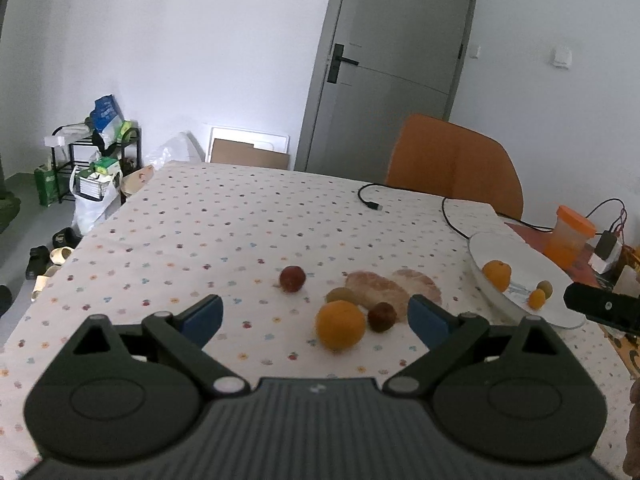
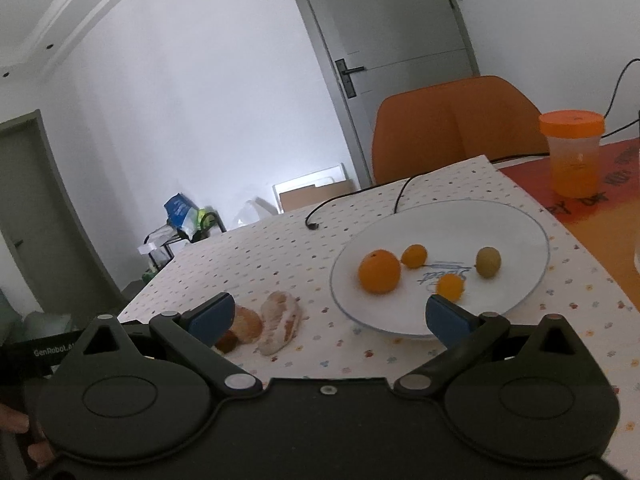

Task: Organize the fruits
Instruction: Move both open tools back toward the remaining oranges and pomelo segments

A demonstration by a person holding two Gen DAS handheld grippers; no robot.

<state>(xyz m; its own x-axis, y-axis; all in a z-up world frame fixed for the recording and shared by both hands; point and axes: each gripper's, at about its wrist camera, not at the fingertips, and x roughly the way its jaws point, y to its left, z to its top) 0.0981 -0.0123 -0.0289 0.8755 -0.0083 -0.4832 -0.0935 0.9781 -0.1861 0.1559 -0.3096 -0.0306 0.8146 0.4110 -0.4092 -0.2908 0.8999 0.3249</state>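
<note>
Dim, soft daylight — fisheye-warped edges

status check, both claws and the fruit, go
Left claw open, empty, over large orange fruit on dotted tablecloth. Right claw open, empty, near round white plate. Four fruits plated, path clear.

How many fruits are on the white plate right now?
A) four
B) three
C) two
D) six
A: the right wrist view shows four on the white plate: one orange, two small orange fruits and one small green fruit.
</note>
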